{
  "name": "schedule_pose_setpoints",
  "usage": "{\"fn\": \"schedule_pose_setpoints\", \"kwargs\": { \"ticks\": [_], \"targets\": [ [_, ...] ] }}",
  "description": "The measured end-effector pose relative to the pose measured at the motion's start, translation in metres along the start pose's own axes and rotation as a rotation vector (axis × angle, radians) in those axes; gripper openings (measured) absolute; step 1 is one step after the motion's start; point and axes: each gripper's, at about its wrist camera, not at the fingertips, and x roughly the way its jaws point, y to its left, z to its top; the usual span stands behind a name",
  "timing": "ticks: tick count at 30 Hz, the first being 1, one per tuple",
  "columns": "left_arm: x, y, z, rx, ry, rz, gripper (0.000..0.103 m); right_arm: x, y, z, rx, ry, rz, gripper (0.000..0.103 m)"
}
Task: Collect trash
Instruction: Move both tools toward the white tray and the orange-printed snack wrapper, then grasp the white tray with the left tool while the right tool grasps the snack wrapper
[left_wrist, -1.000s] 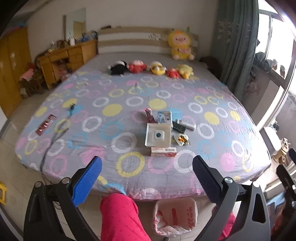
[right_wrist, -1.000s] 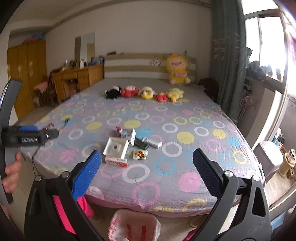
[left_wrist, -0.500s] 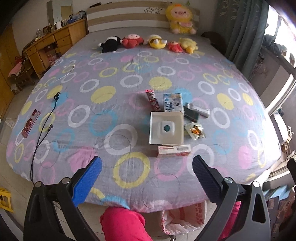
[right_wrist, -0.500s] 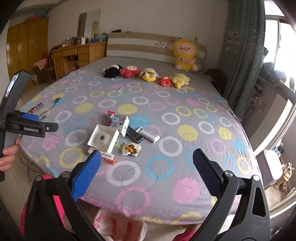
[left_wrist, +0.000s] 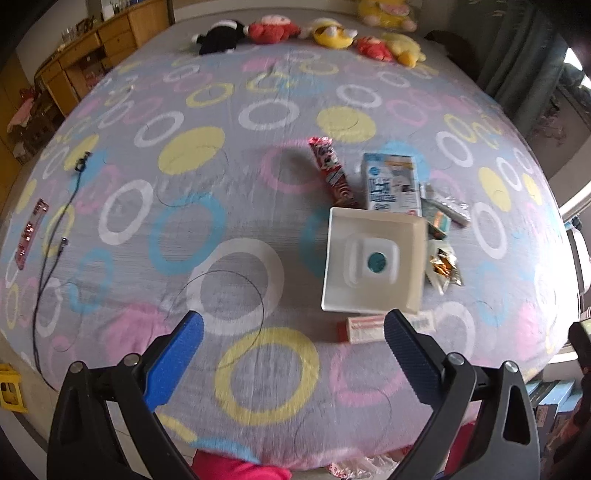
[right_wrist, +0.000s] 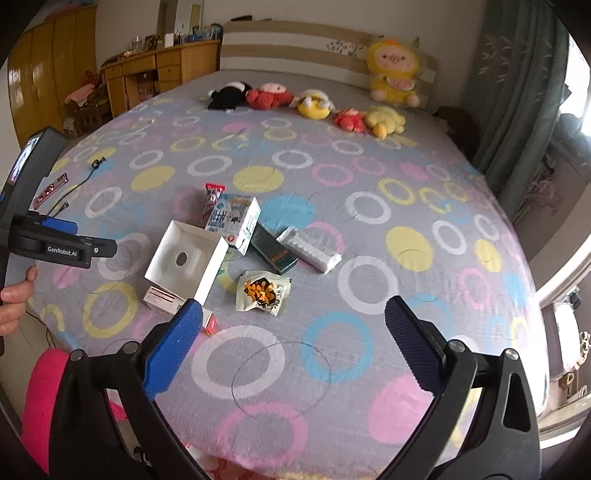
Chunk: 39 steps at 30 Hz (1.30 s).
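Trash, namely an open white square cardboard box (left_wrist: 373, 258) and a torn foil snack wrapper (right_wrist: 263, 291) (among other packaging), lies on the ring-patterned grey bed (left_wrist: 229, 206). Left claw (left_wrist: 293, 349) and right claw (right_wrist: 293, 334) both gape wide, holding nothing.

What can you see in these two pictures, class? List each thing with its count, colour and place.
white open box: 1, white, centre of the bed
milk carton: 1, blue and white, lying behind the box
red snack wrapper: 1, red, left of the carton
small flat box: 1, red and white, in front of the open box
dark green box: 1, right of the carton
white packet: 1, right of the green box
torn snack bag: 1, pale, orange inside
plush toys: 6, mixed colours, near the headboard
cable: 1, black, bed's left edge
bedsheet: 1, grey with coloured rings
left gripper: open
right gripper: open
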Motion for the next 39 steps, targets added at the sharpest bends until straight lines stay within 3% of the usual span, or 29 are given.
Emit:
{"fn": "schedule_pose_setpoints", "kwargs": {
  "ticks": [11, 16, 23, 30, 35, 39],
  "targets": [
    [0.061, 0.003, 0.021, -0.001, 0.07, 0.013, 0.092, 0.101, 0.008, -0.002, -0.022, 0.12, 0.015, 0.097],
    [0.087, 0.003, 0.023, -0.005, 0.109, 0.016, 0.085, 0.132, 0.012, -0.006, -0.043, 0.16, 0.028, 0.097],
    [0.112, 0.001, 0.028, 0.007, 0.127, 0.033, 0.084, 0.176, 0.016, -0.006, -0.042, 0.214, 0.055, 0.097],
    [0.128, 0.0, 0.036, 0.021, 0.148, 0.01, 0.076, 0.198, 0.018, -0.008, -0.049, 0.242, 0.062, 0.097],
    [0.132, 0.0, 0.042, 0.033, 0.137, 0.014, 0.075, 0.208, 0.017, -0.009, -0.025, 0.259, 0.092, 0.097],
    [0.136, 0.003, 0.045, 0.013, 0.144, -0.023, 0.076, 0.21, 0.014, -0.009, -0.008, 0.264, 0.115, 0.092]
  ]
}}
